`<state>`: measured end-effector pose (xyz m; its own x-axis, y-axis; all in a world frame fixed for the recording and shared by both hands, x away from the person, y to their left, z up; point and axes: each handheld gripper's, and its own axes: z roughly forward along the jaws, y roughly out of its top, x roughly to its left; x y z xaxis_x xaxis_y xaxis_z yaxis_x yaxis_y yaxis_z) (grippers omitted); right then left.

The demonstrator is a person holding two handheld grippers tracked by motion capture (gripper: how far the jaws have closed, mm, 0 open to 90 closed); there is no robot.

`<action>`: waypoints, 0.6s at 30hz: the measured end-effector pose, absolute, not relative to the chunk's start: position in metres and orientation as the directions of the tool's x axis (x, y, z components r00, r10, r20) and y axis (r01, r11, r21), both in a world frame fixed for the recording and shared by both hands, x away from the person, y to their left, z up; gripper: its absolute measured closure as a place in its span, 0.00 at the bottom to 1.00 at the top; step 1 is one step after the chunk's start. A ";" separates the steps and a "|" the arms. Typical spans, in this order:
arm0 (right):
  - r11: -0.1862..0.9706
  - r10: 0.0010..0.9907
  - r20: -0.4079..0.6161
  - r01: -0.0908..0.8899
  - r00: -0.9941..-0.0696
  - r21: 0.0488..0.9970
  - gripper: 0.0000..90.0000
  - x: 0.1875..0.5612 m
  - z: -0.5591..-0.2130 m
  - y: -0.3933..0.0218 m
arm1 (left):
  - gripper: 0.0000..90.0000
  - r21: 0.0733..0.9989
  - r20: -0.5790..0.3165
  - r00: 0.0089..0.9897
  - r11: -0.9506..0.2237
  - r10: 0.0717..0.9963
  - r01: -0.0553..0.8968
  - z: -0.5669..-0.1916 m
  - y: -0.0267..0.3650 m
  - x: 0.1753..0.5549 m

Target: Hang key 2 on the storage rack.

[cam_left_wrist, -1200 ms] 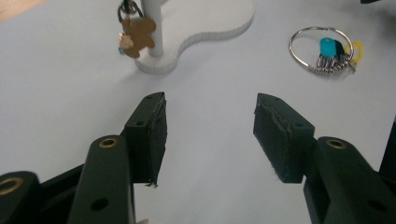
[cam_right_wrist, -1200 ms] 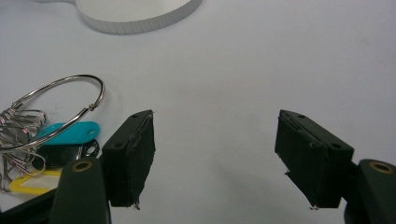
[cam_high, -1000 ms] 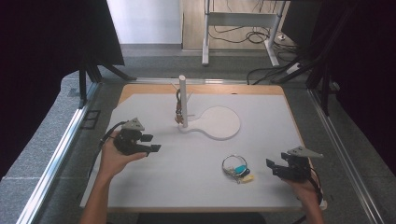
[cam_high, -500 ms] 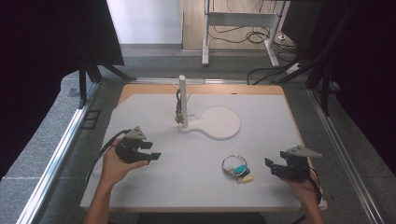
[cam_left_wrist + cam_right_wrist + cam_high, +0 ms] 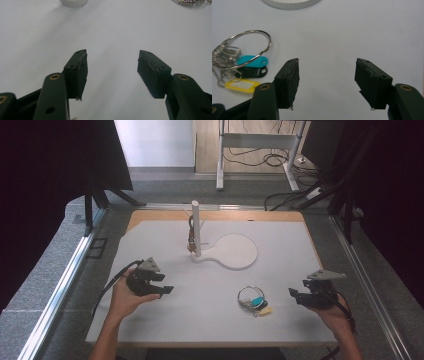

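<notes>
Shiny metal key ring (image 5: 247, 48); glossy plastic tags (image 5: 252, 61); matt white table (image 5: 280, 320).

Each hand-held gripper (image 5: 169, 290) is black with a grey three-cornered plate on top, brass-ringed screw holes on its arms, a trailing black cable; forearms bare

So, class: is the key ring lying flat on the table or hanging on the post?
Lying flat: the key ring rests on the white table, apart from the post.
</notes>
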<state>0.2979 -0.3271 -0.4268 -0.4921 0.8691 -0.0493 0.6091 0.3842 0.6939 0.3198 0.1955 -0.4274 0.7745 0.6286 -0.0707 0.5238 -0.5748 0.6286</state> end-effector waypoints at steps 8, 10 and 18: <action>0.473 0.807 -0.020 0.626 -0.590 0.620 0.52 0.312 -0.414 -0.314 | 0.46 0.655 -0.095 0.764 -0.538 0.639 0.531 -0.424 0.198 0.320; 0.476 0.804 0.002 0.648 -0.594 0.595 0.54 0.317 -0.414 -0.310 | 0.46 0.658 -0.095 0.763 -0.535 0.639 0.530 -0.423 0.199 0.319; 0.541 0.774 0.006 0.666 -0.633 0.513 0.58 0.339 -0.405 -0.284 | 0.46 0.665 -0.104 0.763 -0.526 0.638 0.531 -0.421 0.199 0.315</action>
<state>0.3387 -0.2835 -0.4049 -0.6331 0.7741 0.0057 0.6662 0.5411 0.5133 0.3152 0.1994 -0.4208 0.7631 0.6378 -0.1044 0.5305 -0.5259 0.6648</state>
